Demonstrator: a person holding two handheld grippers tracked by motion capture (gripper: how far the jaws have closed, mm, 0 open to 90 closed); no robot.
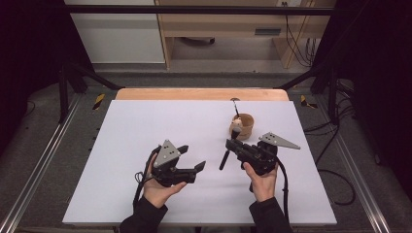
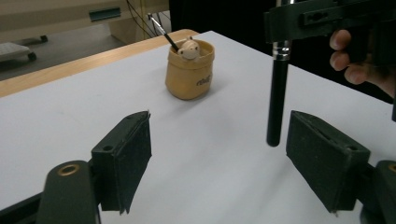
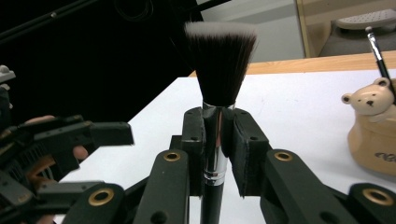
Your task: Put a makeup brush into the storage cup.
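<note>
Right gripper point(image 3: 212, 140) is clamped on a makeup brush point(image 3: 218, 70) at the metal collar just under the bristles, jaws narrow and pressing both sides; in the right gripper view the bristles point up, and in the high view the black handle point(image 1: 224, 160) hangs out of the gripper toward the table, above the white mat point(image 1: 145, 126). Left gripper point(image 1: 192, 158) has its jaws wide apart with nothing between the pads; in the left gripper view the brush handle point(image 2: 276, 98) hangs just ahead of its right-hand pad, not touching it. The tan bear-shaped cup point(image 1: 242, 127) stands upright near the far right of the mat, just beyond the right gripper, with a thin brush point(image 1: 236, 108) already standing in it. Step in hand looks like a handover just finished, brush now carried by the right gripper alone. Next move likely: bring the brush over the cup, line the handle up with the opening, lower it in beside the thin brush, then release. Needs care not to knock the cup or the bear head on its rim. Left gripper should stay clear.
</note>
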